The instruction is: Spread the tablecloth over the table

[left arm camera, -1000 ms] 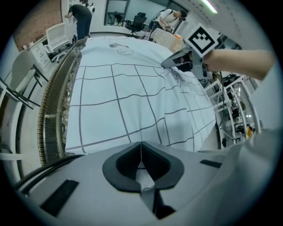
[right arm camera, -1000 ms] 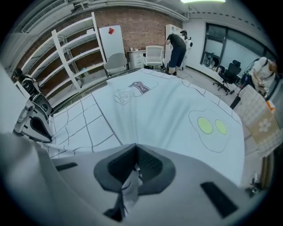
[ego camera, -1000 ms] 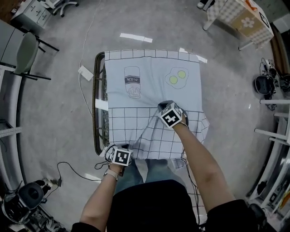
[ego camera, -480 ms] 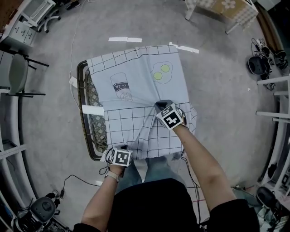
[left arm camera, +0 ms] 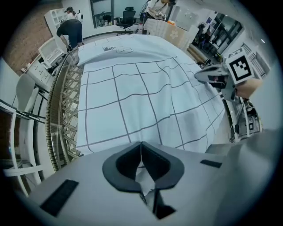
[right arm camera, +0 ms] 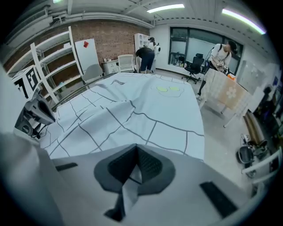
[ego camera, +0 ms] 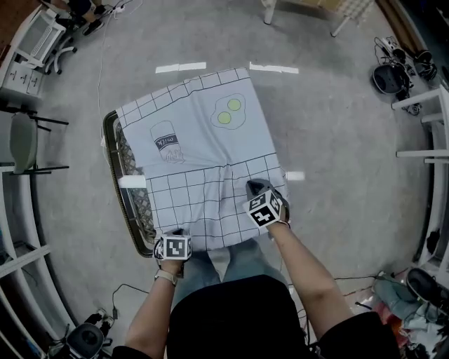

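Observation:
A pale blue tablecloth (ego camera: 203, 161) with a dark grid, a milk carton drawing and an egg drawing lies over the table, whose woven rim (ego camera: 121, 184) shows bare along the left side. My left gripper (ego camera: 172, 235) is shut on the cloth's near left edge, and a fold of cloth (left arm camera: 142, 174) is pinched between its pads. My right gripper (ego camera: 256, 188) is shut on the cloth near the near right corner. Its jaws have just been closing a little further, with a strip of cloth (right arm camera: 132, 176) between them. Each gripper shows in the other's view: the right gripper (left arm camera: 221, 79), the left gripper (right arm camera: 33, 112).
White tape strips (ego camera: 181, 67) lie on the grey floor beyond the table. A chair (ego camera: 21, 144) stands at the left and white shelving (ego camera: 424, 105) at the right. Another table's legs (ego camera: 270, 10) show at the top. Cables lie on the floor near my feet.
My right gripper has drawn the bunched cloth from mid-table towards me and to the right, so the near part lies flatter. The left gripper has kept its hold at the near left edge.

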{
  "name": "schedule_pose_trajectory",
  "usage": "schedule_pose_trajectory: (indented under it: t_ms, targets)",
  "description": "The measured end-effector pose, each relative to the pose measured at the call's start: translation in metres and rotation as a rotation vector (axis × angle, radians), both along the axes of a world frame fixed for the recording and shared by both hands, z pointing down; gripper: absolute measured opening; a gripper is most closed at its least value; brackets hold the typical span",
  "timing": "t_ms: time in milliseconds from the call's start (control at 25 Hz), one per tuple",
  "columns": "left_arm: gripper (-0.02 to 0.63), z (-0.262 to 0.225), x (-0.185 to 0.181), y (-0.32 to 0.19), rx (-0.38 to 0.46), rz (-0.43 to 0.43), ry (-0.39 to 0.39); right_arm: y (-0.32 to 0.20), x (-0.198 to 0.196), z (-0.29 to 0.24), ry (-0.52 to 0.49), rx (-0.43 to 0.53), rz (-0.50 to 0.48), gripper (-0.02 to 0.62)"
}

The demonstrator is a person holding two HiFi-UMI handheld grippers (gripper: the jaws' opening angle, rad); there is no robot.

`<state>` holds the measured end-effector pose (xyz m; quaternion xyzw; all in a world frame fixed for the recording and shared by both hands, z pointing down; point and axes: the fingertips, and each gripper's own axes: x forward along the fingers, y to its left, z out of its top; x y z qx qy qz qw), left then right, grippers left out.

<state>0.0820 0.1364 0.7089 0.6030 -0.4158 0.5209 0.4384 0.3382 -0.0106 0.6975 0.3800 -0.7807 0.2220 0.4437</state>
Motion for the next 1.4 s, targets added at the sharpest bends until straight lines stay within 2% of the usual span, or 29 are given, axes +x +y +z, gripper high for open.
schedule_pose_trajectory:
  t_ms: [120,200,320,400,520,600,680,760,920,1120,1200,1320,1400]
  targets:
    - [0.018,0.007,0.011,0.002,-0.023,0.068,0.000,-0.004,0.023,0.001,0.027,0.009,0.026,0.009]
    - [0.017,0.003,0.023,-0.001,-0.037,0.109,0.034,-0.007,0.045,-0.002,0.037,0.011,0.067,0.009]
    - [0.017,-0.011,0.041,-0.011,-0.063,0.113,0.090,-0.018,0.068,-0.013,0.048,0.001,0.103,0.009]
    - [0.017,-0.012,0.049,-0.014,-0.068,0.146,0.077,-0.020,0.074,-0.019,0.036,-0.011,0.098,0.006]
    - [0.017,-0.017,0.062,-0.010,-0.088,0.252,0.054,-0.018,0.075,-0.024,0.054,-0.032,0.076,0.008]
    - [0.017,-0.021,0.068,-0.008,-0.094,0.301,0.052,-0.020,0.077,-0.028,0.032,-0.074,0.115,0.008]
    - [0.017,-0.020,0.068,-0.006,-0.078,0.314,0.048,-0.027,0.078,-0.034,0.015,-0.072,0.134,0.008]
    - [0.017,-0.012,0.069,-0.002,-0.057,0.287,0.061,-0.036,0.073,-0.039,0.008,-0.014,0.107,0.009]
    - [0.017,-0.001,0.065,0.003,-0.041,0.136,0.132,-0.080,0.027,-0.061,-0.053,0.107,-0.011,0.009]
    - [0.017,-0.006,0.052,-0.007,-0.023,0.014,0.206,-0.165,-0.086,-0.087,-0.066,0.210,-0.267,0.009]
    - [0.017,-0.007,0.057,-0.005,-0.010,-0.012,0.212,-0.195,-0.125,-0.087,-0.069,0.230,-0.351,0.009]
    - [0.015,-0.002,0.060,-0.006,0.033,-0.015,0.221,-0.237,-0.180,-0.077,-0.102,0.224,-0.383,0.009]
    - [0.015,0.000,0.065,-0.002,0.036,-0.051,0.236,-0.256,-0.217,-0.069,-0.114,0.217,-0.426,0.009]
